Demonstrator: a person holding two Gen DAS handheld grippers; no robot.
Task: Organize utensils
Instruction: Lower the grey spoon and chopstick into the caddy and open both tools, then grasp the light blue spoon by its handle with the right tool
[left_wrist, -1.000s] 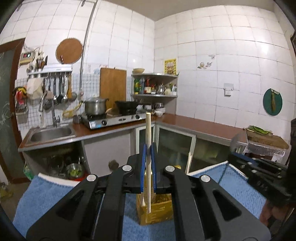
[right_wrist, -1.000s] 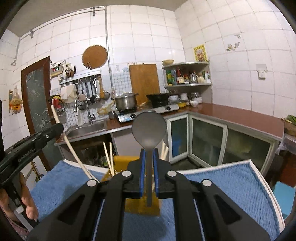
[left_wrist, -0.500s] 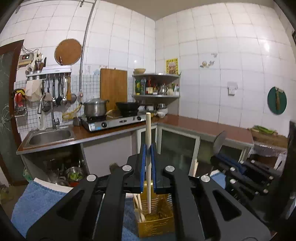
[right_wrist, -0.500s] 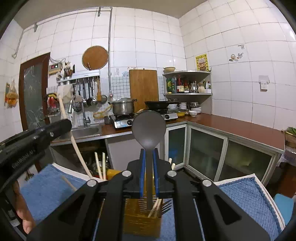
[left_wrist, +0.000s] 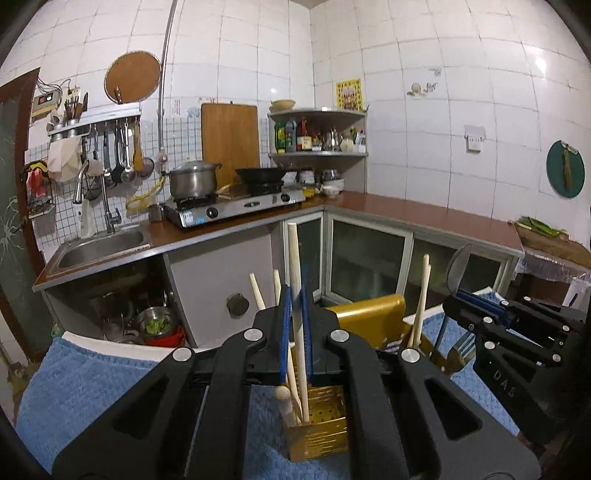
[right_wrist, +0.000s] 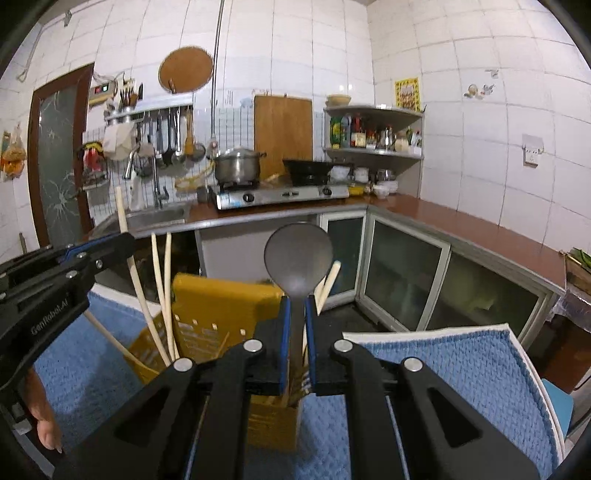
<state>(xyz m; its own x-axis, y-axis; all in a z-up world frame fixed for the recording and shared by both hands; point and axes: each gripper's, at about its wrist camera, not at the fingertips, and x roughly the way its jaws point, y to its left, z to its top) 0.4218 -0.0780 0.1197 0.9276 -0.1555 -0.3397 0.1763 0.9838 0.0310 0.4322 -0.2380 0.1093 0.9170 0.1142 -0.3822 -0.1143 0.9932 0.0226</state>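
In my left gripper (left_wrist: 294, 341) I pinched a pale wooden stick (left_wrist: 295, 280), upright between the blue pads. A second before, that stick had hung above the yellow utensil holder (left_wrist: 317, 424); now its lower end was down inside the front compartment, beside other wooden handles (left_wrist: 284, 397) already there. The holder sat on a blue towel (left_wrist: 85, 391) and looked closer and larger than it had a moment earlier.

My right gripper (right_wrist: 294, 341) was clamped on the neck of a dark spoon (right_wrist: 298, 254), bowl pointing up. It too had dropped from above the holder, so the handle now reached down into it, among the forks (right_wrist: 304, 380) and wooden sticks (right_wrist: 162, 295).

Judging from this, both pieces were nearly in place, and letting go looked like the step left. The kitchen counter (right_wrist: 461, 221) and stove (right_wrist: 280, 195) lay well behind.
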